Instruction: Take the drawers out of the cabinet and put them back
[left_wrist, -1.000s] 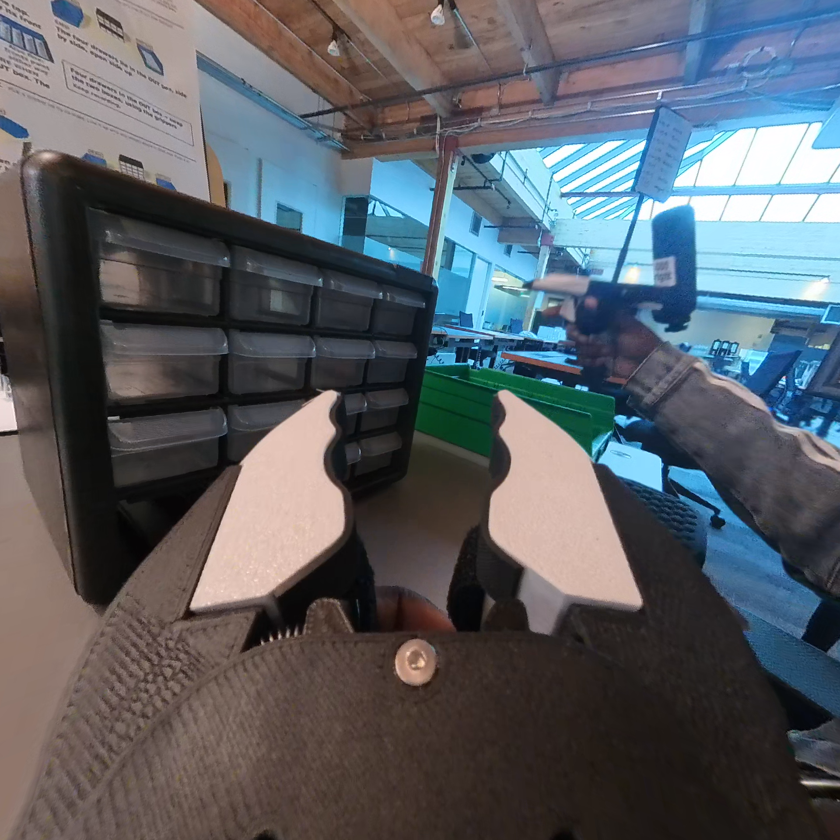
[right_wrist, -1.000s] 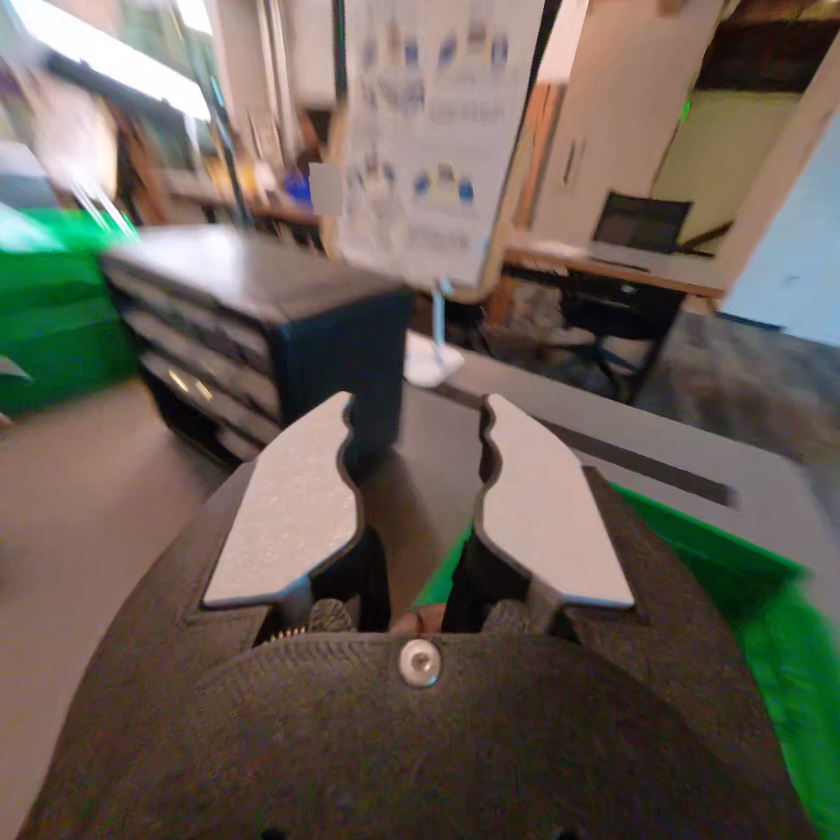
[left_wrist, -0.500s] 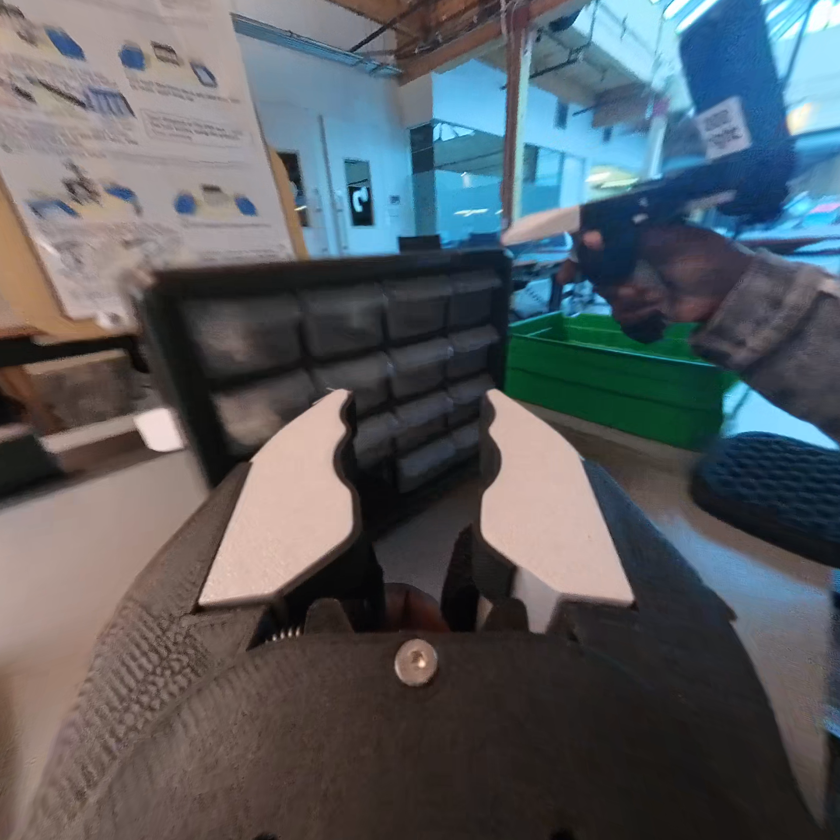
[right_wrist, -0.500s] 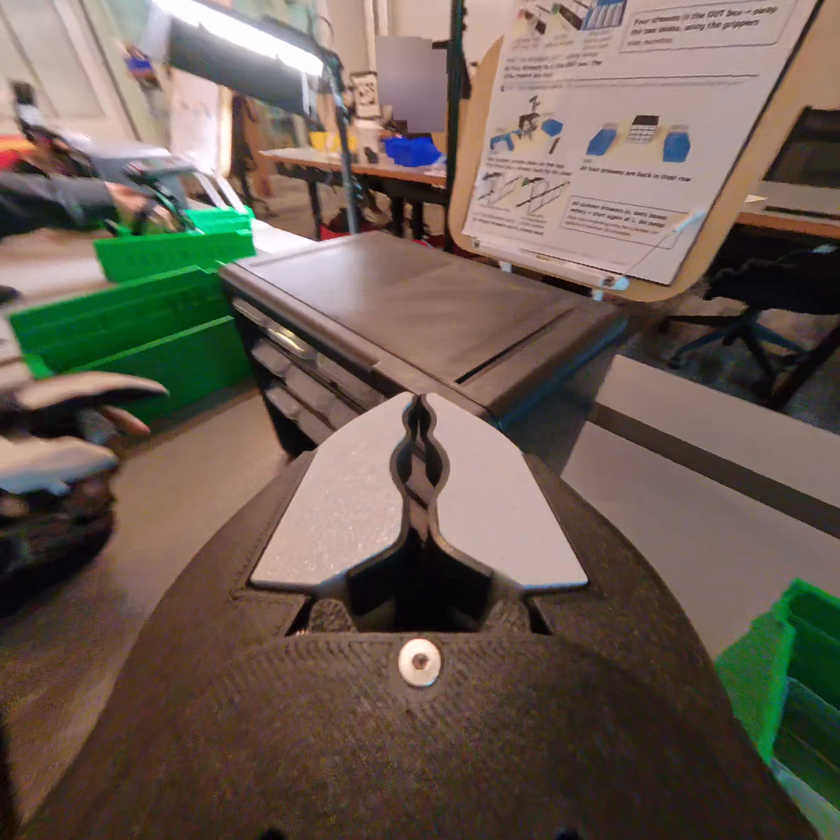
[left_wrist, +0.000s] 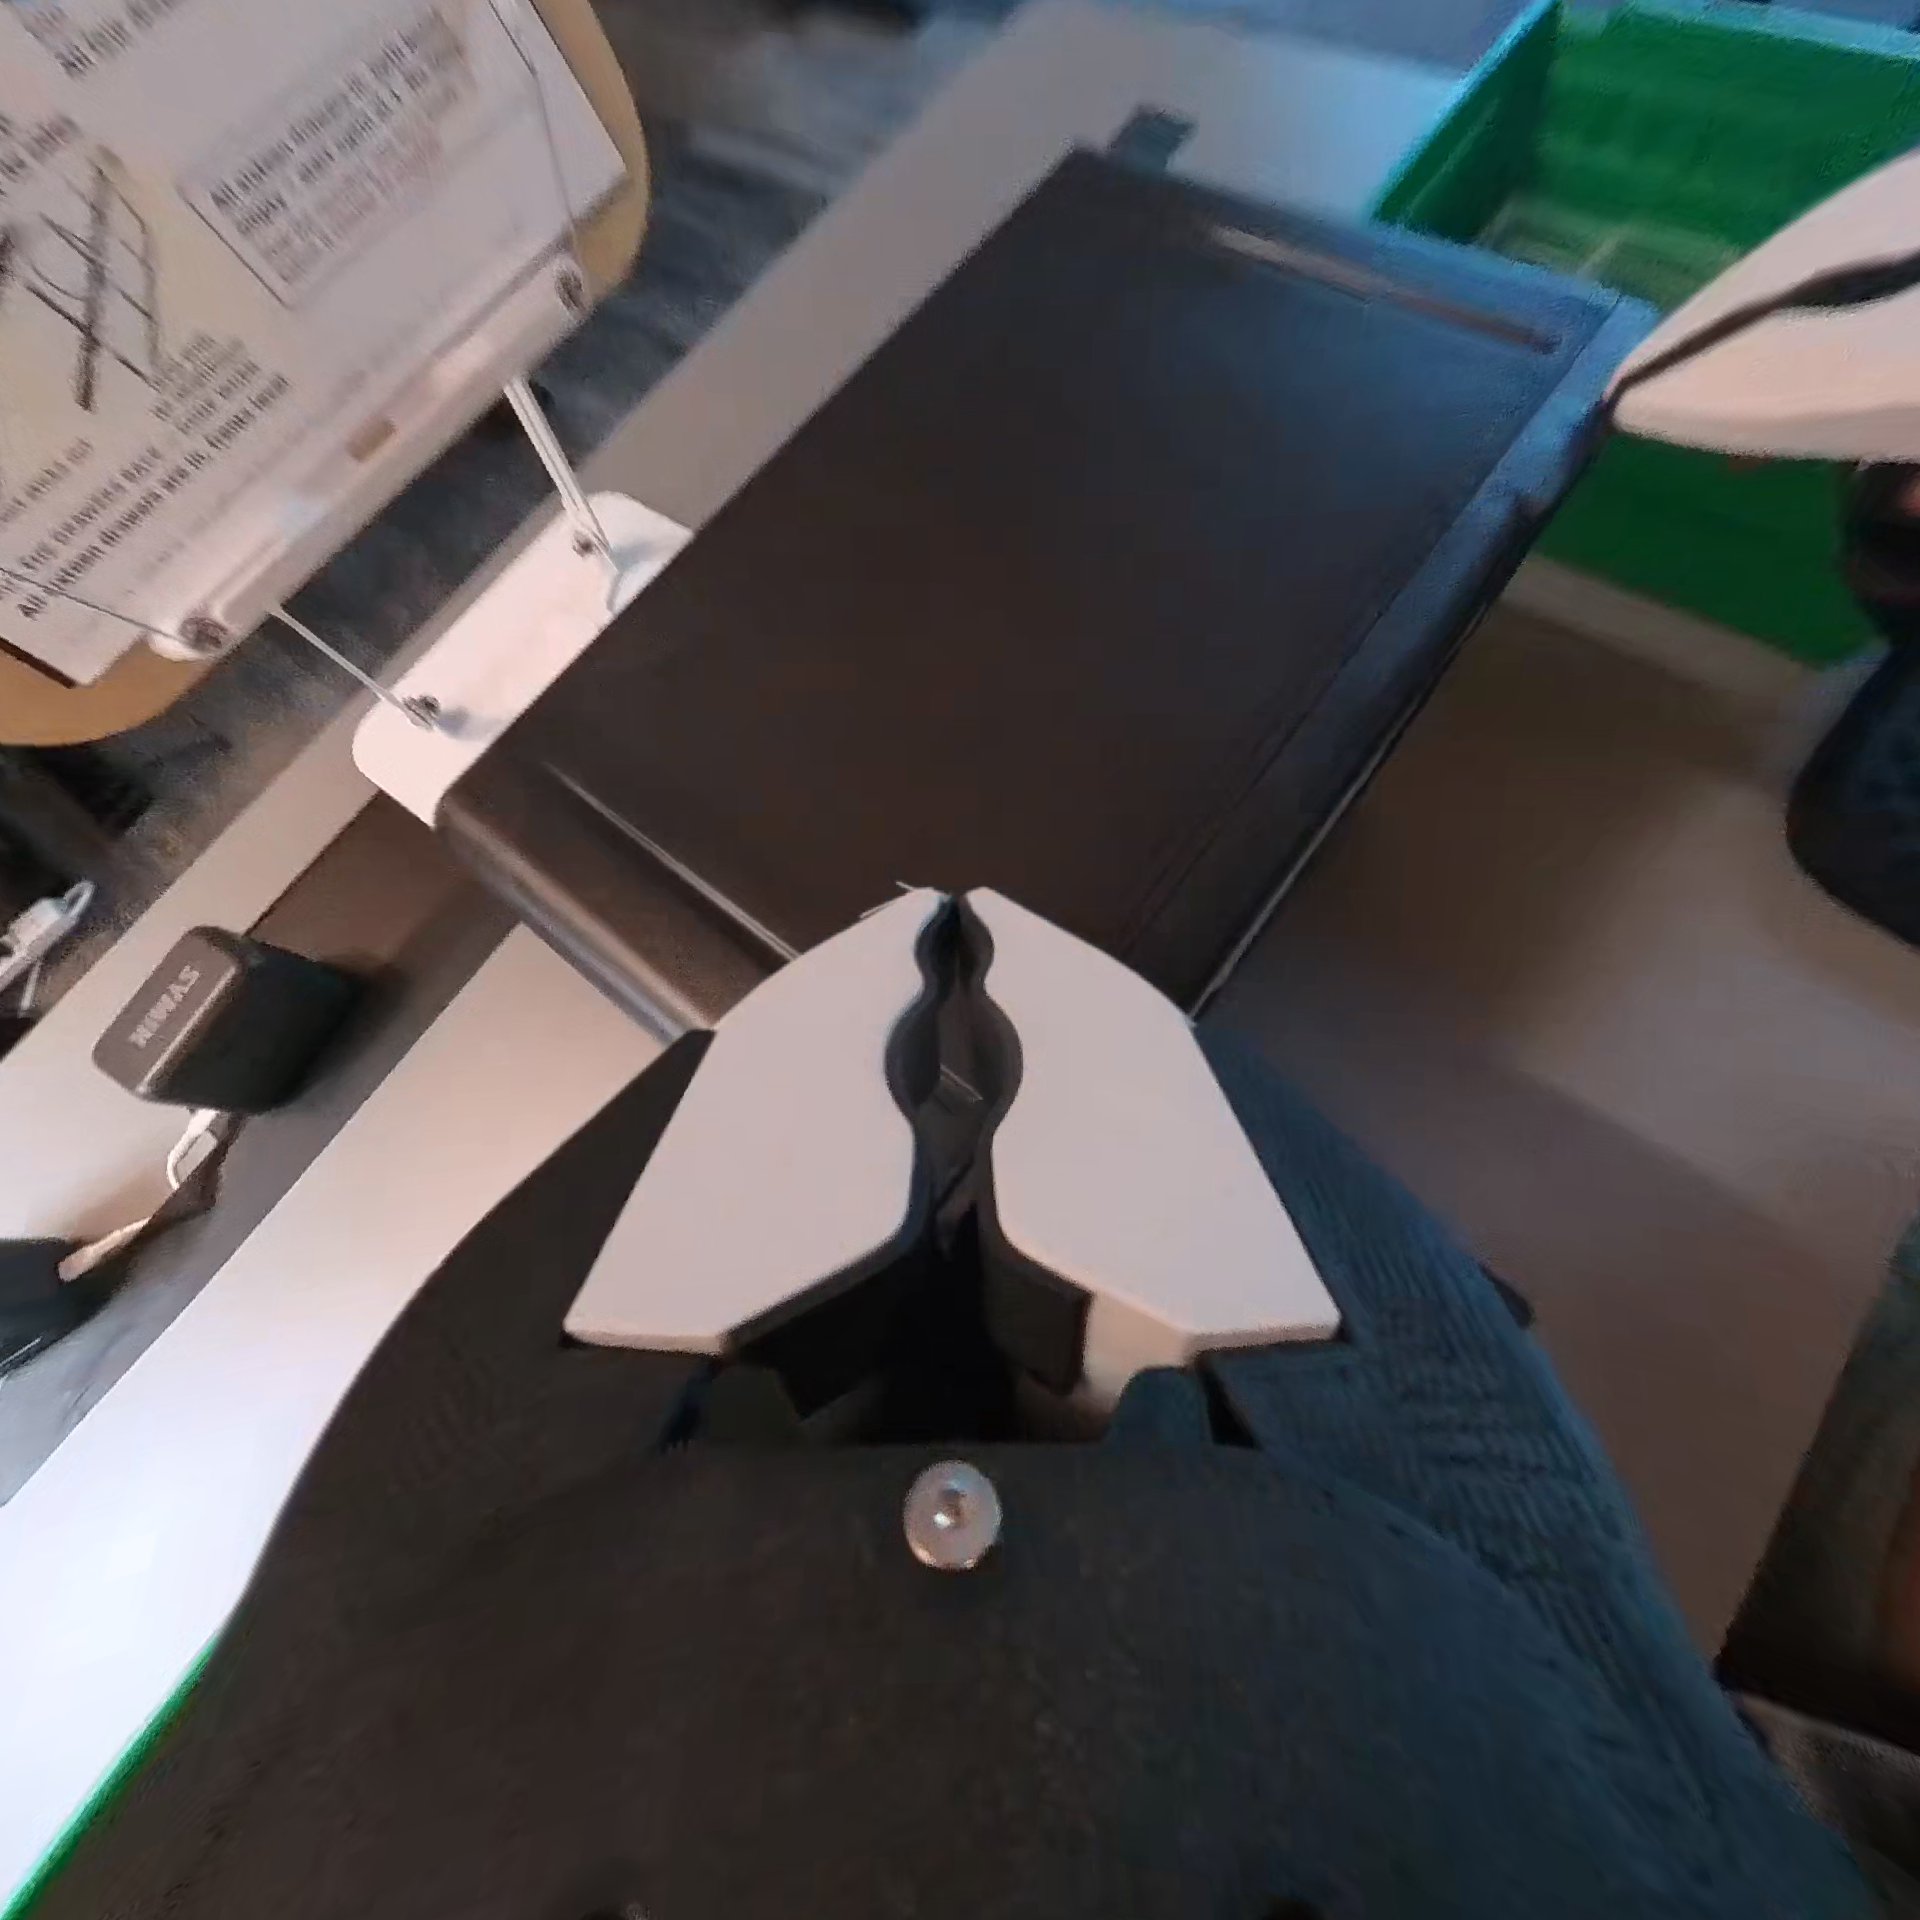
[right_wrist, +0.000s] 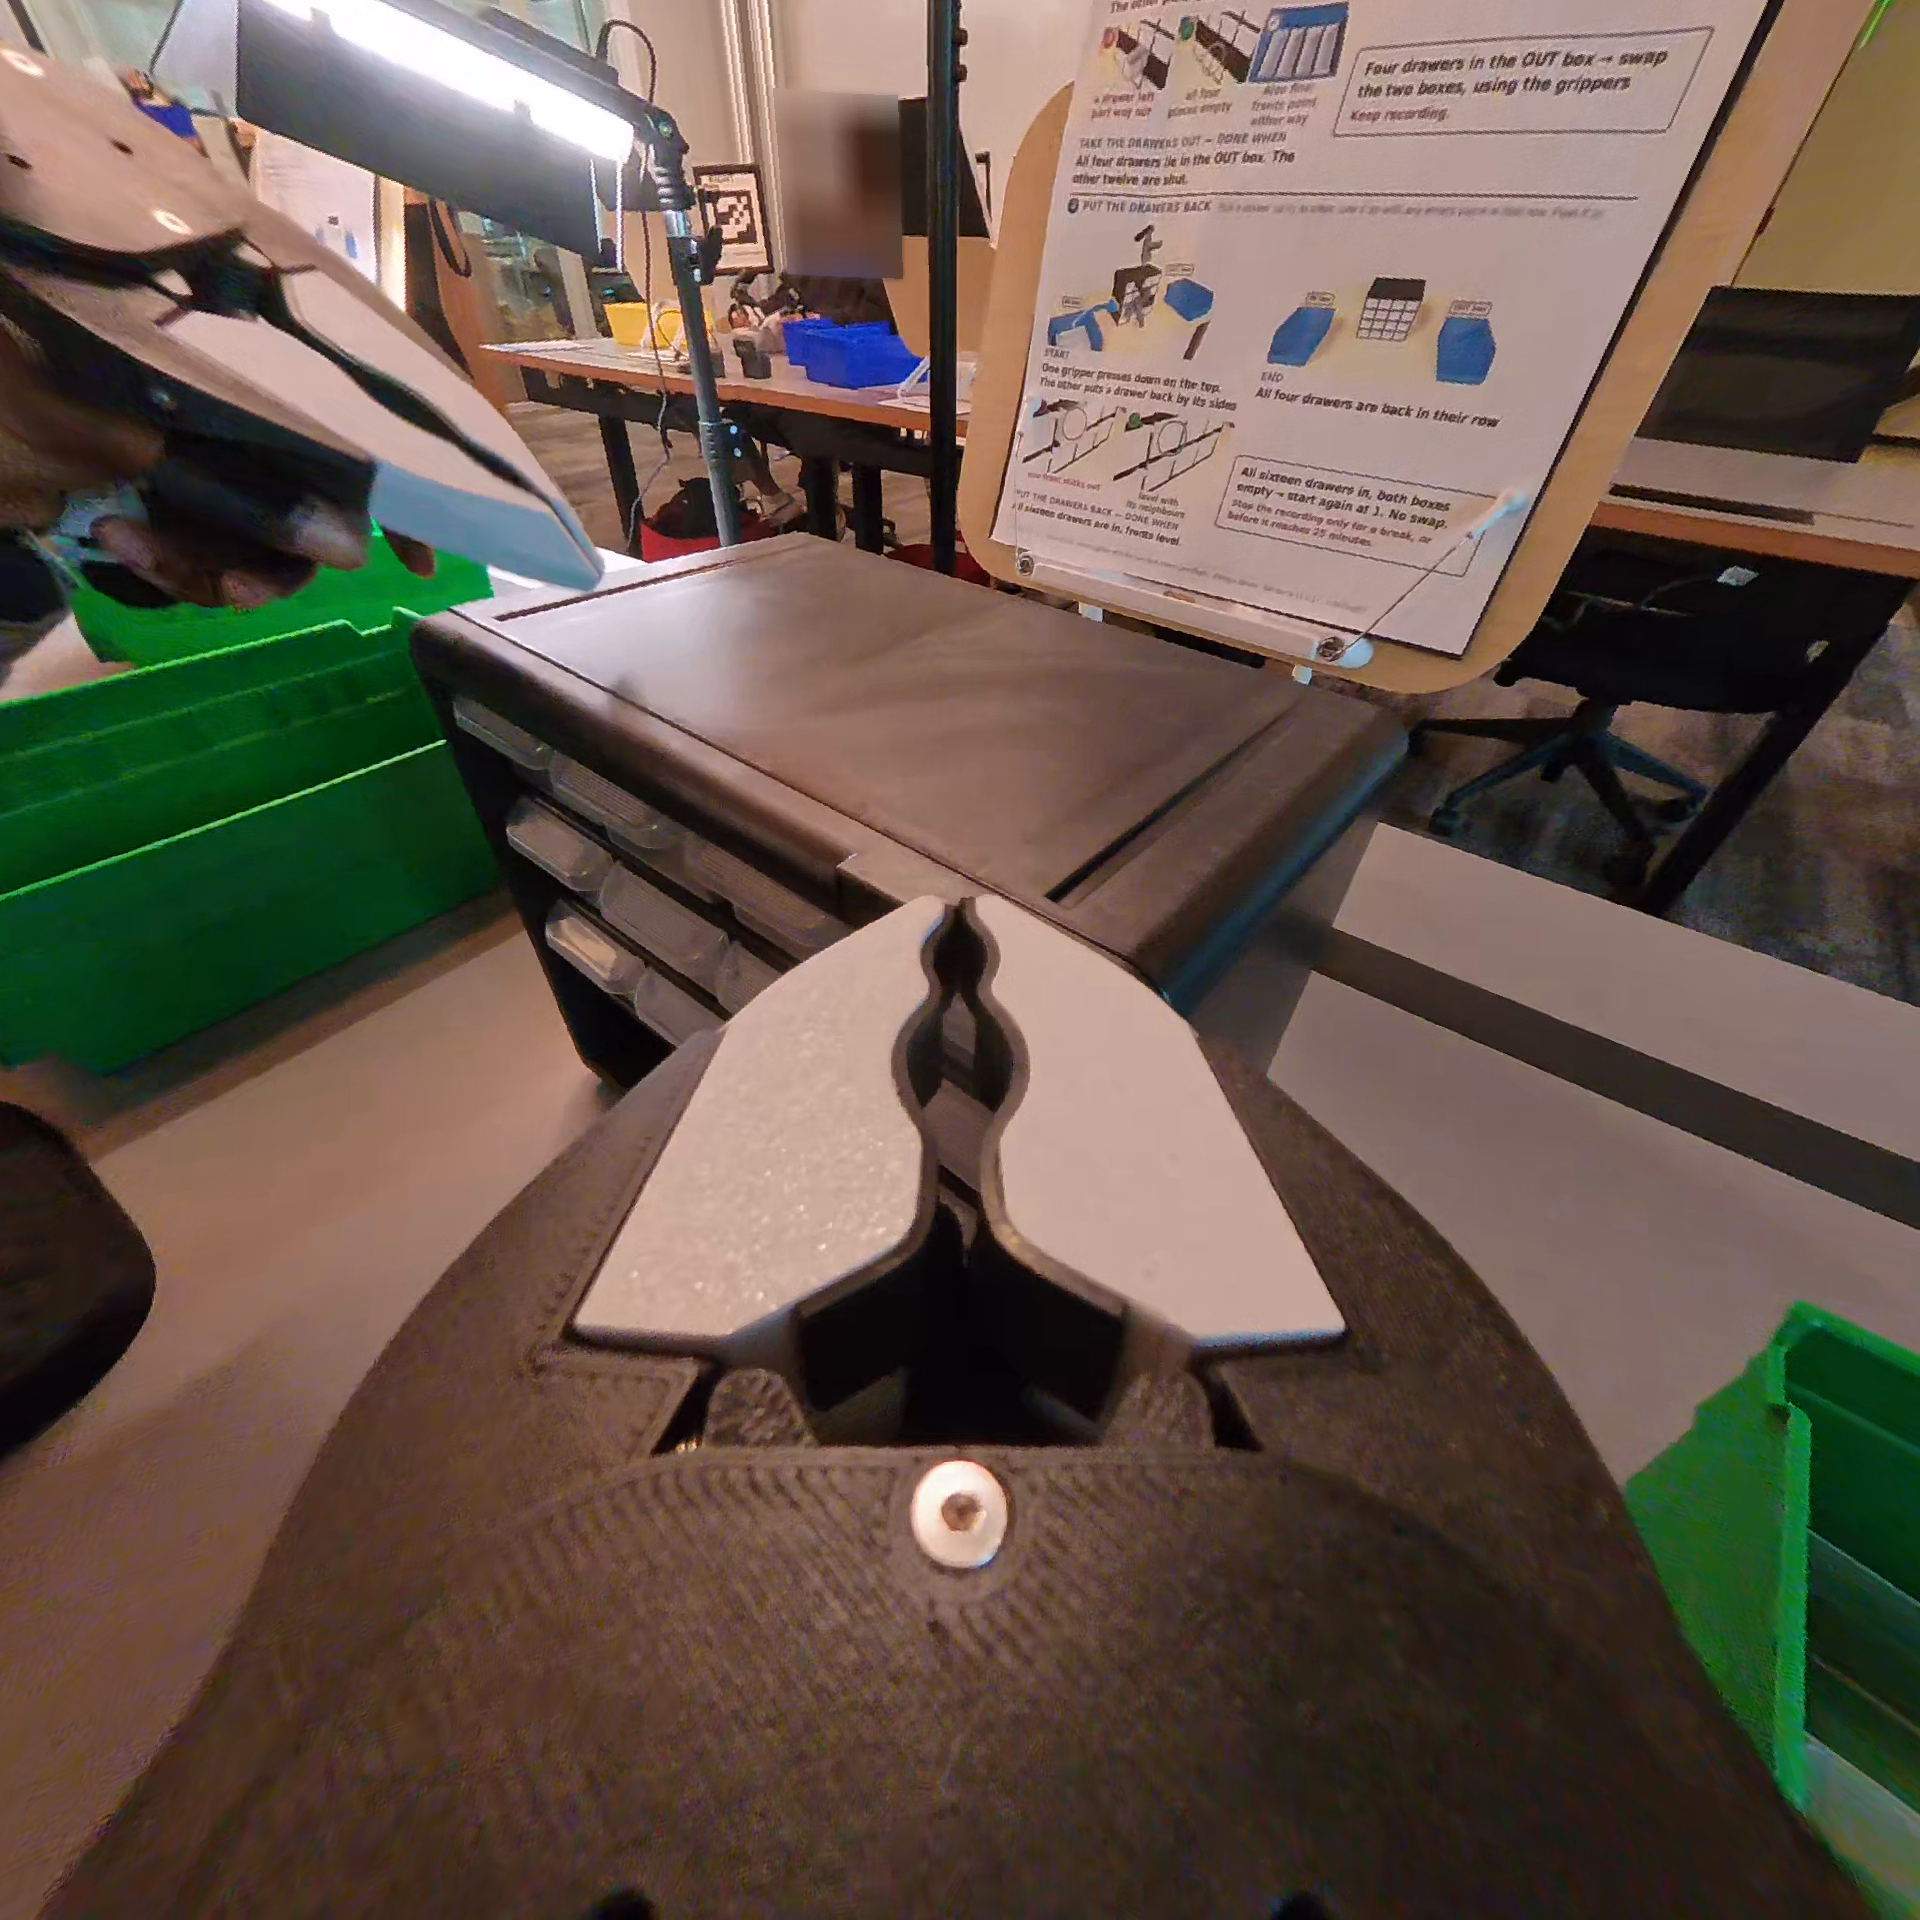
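Right wrist view, left to right. Green bin (right_wrist: 208, 831) at far left on the grey table (right_wrist: 312, 1164). Left gripper (right_wrist: 582, 566) enters from upper left, held in a hand (right_wrist: 156, 499), angled downward, tip over the far left corner of the cabinet (right_wrist: 914, 727); contact cannot be told. Its fingers are pressed together, holding nothing. The black cabinet sits mid-table, flat top bare. Clear drawers (right_wrist: 623, 883) show along its front face, all pushed in as far as visible. Instruction board (right_wrist: 1351, 312) stands just behind the cabinet. Right gripper (right_wrist: 958, 914) hovers near the cabinet's front right corner, fingers closed tip to tip, empty. Second green bin (right_wrist: 1818, 1538) at lower right.

Left wrist view: left gripper (left_wrist: 951, 902) looks steeply down on the cabinet (left_wrist: 1039, 520) top, fingers together; frame blurred.
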